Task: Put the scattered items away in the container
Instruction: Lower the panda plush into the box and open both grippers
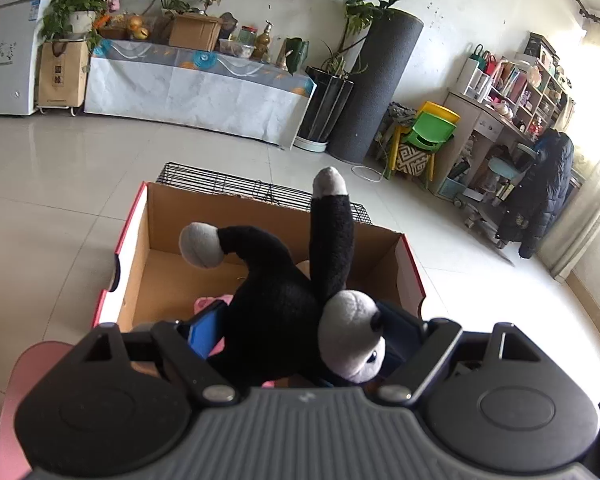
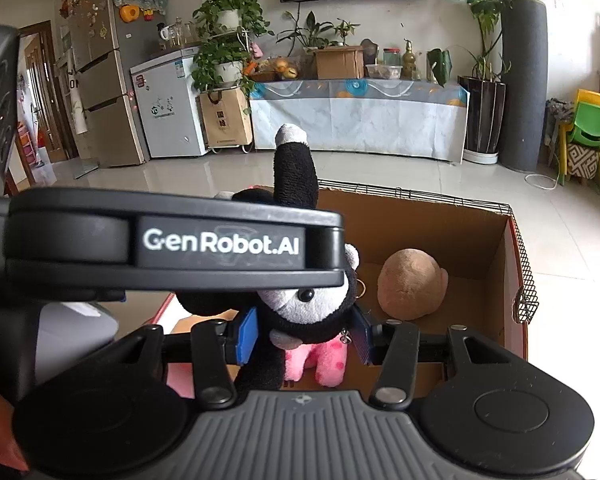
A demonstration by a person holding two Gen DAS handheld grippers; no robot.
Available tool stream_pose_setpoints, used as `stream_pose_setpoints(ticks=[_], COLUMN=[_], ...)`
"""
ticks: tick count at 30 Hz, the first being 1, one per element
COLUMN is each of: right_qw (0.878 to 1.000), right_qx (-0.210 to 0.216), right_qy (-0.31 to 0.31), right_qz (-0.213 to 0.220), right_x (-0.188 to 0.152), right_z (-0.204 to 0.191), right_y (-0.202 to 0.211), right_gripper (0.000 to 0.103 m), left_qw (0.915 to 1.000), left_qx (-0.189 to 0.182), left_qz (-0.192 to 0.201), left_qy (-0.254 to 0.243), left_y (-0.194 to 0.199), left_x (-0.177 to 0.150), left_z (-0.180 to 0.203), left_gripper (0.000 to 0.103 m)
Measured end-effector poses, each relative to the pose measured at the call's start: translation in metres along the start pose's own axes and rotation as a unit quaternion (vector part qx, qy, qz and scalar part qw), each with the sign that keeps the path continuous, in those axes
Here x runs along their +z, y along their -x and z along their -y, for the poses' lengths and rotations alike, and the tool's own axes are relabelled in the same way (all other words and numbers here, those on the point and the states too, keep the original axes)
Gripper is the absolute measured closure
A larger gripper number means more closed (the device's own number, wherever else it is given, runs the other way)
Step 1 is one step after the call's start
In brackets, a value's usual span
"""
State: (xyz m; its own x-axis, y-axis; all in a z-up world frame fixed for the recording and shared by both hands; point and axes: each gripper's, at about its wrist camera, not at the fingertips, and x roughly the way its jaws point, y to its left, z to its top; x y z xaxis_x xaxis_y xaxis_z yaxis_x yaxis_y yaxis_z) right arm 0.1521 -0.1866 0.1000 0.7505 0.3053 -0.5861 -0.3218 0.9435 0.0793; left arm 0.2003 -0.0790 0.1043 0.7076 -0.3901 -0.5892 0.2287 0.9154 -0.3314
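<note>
The black and grey plush monkey toy is clamped between the blue-padded fingers of the left gripper, head toward the camera and limbs flung up, hanging over the near end of the open brown cardboard box with red outer sides. Seen from the right wrist, the same toy also sits between the fingers of the right gripper, whose jaws stand narrow against its body; whether they truly grip cannot be told. The left gripper's black body crosses this view above the toy. Inside the box, a pink spotted plush lies directly under the monkey, and a tan rounded plush rests toward the far wall.
</note>
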Motion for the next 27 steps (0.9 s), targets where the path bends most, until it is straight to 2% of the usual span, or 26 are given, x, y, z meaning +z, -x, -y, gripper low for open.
stream_pose_setpoints(ticks=[9,13,16,27], right_qw=[1.0,0.999,0.999,0.997], right_qx=[-0.026,-0.027,-0.024,-0.047], right_qy=[0.0,-0.03,-0.044,-0.068], right_qz=[0.011,0.012,0.009,-0.008], right_x=[0.008,0.013,0.014,0.013], right_z=[0.007,0.018,0.023,0.038], right_y=[-0.02,-0.031,-0.042,-0.052], right_gripper=[0.053,0.053,0.059,0.059], left_qw=[0.9998,0.9999,0.9998,0.9977], left_qx=[-0.016,-0.007,0.001,0.016], left_qz=[-0.002,-0.008,-0.013,-0.039], left_qy=[0.008,0.006,0.015,0.054], left_y=[-0.019,-0.027,-0.033,-0.039], left_x=[0.008,0.008,0.009,0.006], left_z=[-0.01,-0.015,-0.022,-0.043], left_gripper=[0.02,0.02,0.019,0.018])
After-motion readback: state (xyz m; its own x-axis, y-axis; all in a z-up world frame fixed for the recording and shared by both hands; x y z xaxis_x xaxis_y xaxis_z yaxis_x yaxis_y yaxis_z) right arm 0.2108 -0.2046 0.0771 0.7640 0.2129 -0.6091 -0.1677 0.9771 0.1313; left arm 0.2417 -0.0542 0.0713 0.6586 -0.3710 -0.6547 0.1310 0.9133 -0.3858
